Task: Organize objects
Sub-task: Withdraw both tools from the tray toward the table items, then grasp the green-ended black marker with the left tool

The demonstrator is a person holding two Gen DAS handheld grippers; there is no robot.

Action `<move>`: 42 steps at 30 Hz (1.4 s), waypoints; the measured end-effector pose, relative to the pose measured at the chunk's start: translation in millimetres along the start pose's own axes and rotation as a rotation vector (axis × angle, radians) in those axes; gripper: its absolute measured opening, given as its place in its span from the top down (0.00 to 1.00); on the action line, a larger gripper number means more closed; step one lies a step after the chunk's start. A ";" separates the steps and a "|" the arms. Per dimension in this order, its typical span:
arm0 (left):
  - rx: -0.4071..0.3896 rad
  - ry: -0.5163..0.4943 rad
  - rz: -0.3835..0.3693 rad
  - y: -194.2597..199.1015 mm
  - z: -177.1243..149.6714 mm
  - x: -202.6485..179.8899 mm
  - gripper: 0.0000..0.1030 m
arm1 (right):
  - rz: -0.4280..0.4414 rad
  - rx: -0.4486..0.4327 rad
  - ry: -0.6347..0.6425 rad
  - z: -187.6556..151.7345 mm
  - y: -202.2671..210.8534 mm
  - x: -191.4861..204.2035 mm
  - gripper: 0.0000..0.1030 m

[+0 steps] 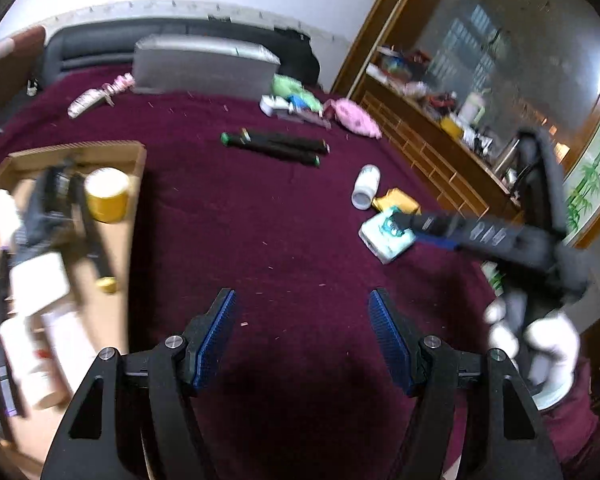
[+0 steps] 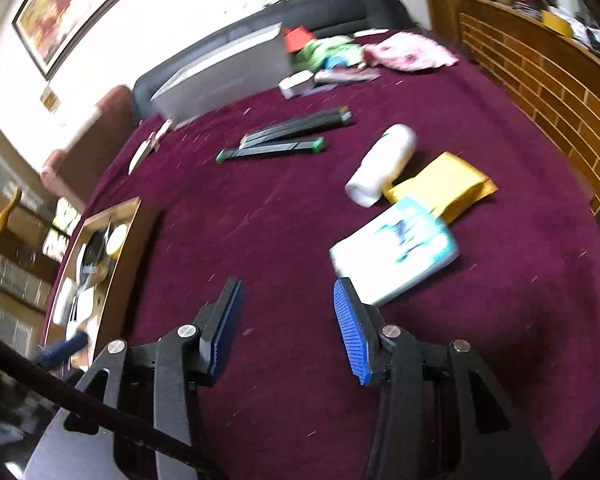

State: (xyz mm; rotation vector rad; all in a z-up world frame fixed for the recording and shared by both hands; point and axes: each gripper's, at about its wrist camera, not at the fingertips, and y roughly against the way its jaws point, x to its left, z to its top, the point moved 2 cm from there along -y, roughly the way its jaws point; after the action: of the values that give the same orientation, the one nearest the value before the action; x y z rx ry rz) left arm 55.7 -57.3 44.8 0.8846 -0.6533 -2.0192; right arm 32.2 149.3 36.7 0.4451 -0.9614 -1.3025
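1. Between picks: both the left gripper (image 1: 302, 340) and right gripper (image 2: 288, 330) parted, nothing between the jaws.
2. Cardboard tray (image 1: 138, 168) partly filled; white packet (image 2: 396, 258), white bottle (image 2: 382, 166), yellow pouch (image 2: 448, 184) loose on cloth.
3. Next, probably: reach the packet, close across its short side.

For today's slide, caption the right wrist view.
Open right tool over maroon cloth near a white-and-teal packet, white bottle and yellow pouch.

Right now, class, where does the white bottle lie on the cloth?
In the right wrist view the white bottle lies on its side right of centre on the maroon cloth, touching the yellow packet, beyond the white-and-teal pack.
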 end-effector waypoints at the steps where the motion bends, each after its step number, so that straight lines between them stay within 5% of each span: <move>1: 0.014 -0.003 0.007 -8.8 0.2 -0.9 0.40 | 0.009 -0.010 -0.015 7.6 1.6 -6.3 0.56; 6: 0.066 -0.015 0.063 -46.9 -2.5 0.9 0.40 | 0.095 -0.033 -0.071 50.2 -6.7 -16.9 0.45; 12: 0.097 0.014 0.059 -60.1 -7.2 10.9 0.40 | 0.232 0.079 -0.063 107.2 -62.2 4.0 0.45; 19: 0.062 -0.010 0.010 -60.2 -10.9 6.0 0.20 | 0.176 0.219 -0.019 148.4 -138.6 21.1 0.45; 24: 0.073 -0.022 -0.023 -63.6 -10.1 1.4 0.03 | 0.104 0.273 -0.008 152.7 -174.5 15.4 0.45; 32: 0.065 -0.002 -0.049 -62.4 -11.3 2.5 0.03 | 0.392 0.493 0.001 105.9 -176.1 42.2 0.45; 42: 0.073 -0.024 -0.006 -66.5 -10.9 -2.2 0.02 | 0.331 0.173 -0.063 94.2 -67.4 -17.2 0.45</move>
State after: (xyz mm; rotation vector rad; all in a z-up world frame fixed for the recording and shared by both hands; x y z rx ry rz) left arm 33.6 -21.6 -8.0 0.9065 -0.7429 -2.0252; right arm -83.0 169.7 32.5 0.3605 -1.1529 -0.9427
